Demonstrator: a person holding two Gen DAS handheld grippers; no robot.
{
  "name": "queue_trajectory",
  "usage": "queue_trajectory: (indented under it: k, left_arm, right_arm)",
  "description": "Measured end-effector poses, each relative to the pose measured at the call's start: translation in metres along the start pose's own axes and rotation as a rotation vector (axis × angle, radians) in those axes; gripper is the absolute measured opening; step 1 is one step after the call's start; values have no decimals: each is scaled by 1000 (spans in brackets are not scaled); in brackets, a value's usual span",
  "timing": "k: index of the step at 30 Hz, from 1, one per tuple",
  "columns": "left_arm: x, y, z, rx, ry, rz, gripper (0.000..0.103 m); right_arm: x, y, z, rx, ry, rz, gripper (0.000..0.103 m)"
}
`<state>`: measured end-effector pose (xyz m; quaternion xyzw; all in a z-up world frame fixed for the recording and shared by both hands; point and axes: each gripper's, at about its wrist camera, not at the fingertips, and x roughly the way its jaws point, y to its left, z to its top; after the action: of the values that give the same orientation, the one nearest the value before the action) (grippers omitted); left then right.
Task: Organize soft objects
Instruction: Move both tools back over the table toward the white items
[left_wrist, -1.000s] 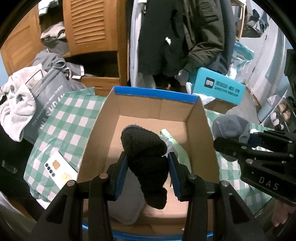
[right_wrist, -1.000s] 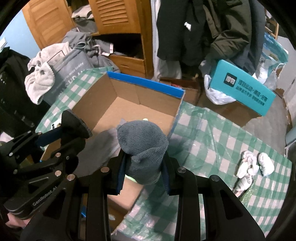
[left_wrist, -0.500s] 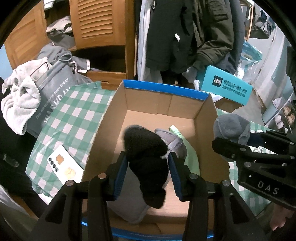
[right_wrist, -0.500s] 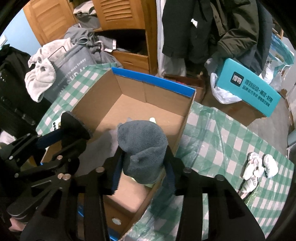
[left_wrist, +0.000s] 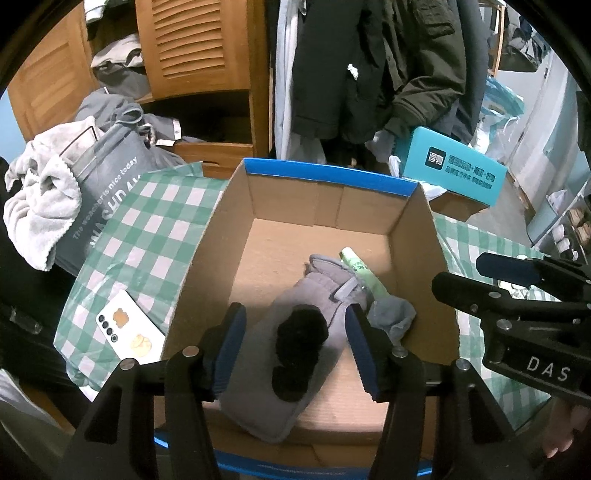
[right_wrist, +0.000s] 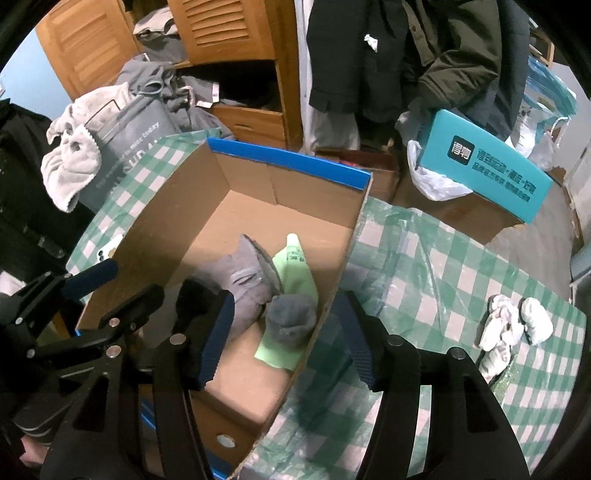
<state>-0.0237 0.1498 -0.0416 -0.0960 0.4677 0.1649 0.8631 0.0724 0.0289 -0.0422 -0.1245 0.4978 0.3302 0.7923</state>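
On the checked tablecloth (left_wrist: 147, 221), both the left gripper (left_wrist: 295, 347) and right gripper (right_wrist: 284, 332) are opening, empty, above the cardboard box (left_wrist: 236, 206); the black sock (left_wrist: 299, 347) and grey sock (right_wrist: 291, 321) lie near its front edge.

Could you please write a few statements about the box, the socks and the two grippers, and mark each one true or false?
1. The black sock lies inside the cardboard box. True.
2. The left gripper grips the black sock. False: its jaws are opening and the sock lies clear below them.
3. The grey sock is in the box beside a green item. True.
4. The white socks are in the box. False: they lie on the checked cloth.
5. The right gripper holds nothing. True.
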Motion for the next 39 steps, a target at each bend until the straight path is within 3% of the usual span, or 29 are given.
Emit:
queue_trajectory:
  k: [19, 39]
  left_arm:
    - [-5, -44, 1, 83, -9, -31, 58]
    - [-5, -127, -7, 248, -5, -57, 63]
  right_arm:
    - [-15, -45, -24, 64, 0, -47, 61]
    - [-40, -116, -66, 187, -12, -98, 61]
